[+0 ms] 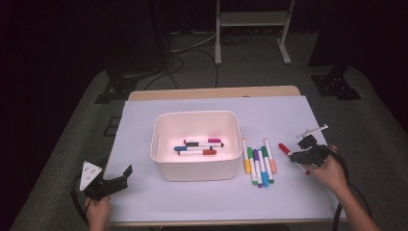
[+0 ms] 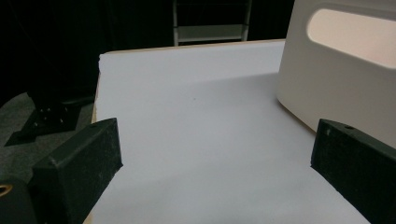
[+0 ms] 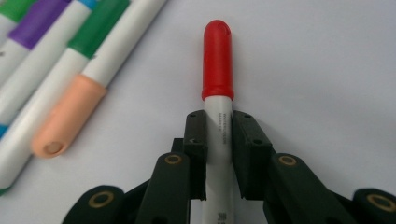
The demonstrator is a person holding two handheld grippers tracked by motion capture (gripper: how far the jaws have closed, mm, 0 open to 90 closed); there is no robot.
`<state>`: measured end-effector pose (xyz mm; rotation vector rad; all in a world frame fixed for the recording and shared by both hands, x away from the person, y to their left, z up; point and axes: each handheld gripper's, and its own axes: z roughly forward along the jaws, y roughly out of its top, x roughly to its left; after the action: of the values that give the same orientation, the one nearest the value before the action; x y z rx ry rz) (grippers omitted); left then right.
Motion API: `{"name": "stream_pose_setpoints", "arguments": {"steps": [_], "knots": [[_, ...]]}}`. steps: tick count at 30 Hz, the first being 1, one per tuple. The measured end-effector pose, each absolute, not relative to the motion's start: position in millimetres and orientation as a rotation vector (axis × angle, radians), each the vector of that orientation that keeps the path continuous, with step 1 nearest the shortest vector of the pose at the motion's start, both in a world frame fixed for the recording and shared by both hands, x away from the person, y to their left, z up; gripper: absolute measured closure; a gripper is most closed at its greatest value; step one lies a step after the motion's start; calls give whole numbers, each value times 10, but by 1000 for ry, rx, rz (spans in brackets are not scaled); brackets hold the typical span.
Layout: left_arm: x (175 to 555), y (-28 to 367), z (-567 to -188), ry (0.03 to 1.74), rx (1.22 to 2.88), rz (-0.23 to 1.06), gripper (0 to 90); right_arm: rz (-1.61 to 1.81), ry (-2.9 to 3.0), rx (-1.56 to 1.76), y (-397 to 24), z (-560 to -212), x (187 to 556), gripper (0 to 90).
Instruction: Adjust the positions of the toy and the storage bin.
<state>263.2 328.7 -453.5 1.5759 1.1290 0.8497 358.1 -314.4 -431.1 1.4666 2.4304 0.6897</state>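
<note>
Clamping the white barrel of a red-capped marker (image 3: 218,93) between its pads, the right gripper (image 3: 218,140) holds it flat on the white table cover (image 1: 192,197), right of a row of markers (image 1: 259,163) that lie side by side just beside the white bin (image 1: 197,171). Nearest the held marker in that row is a peach-capped marker (image 3: 70,116), apart from it. At the table's near left corner, the left gripper (image 2: 210,154) rests low with its jaws wide and nothing between them, the bin's handled wall just beyond one jaw.
</note>
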Motion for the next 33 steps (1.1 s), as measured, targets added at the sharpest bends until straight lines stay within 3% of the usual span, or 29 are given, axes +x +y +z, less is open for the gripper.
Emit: {"name": "stream_pose_setpoints", "arguments": {"steps": [14,33], "knots": [[2631,3285,-4535,1129,1577,852,5,1026,2506,1365,-2963,-3804,3380,761],[2633,3287,-4534,1131,1576,847,5,1276,2606,987,-2251,-2585,3318,761]]}}
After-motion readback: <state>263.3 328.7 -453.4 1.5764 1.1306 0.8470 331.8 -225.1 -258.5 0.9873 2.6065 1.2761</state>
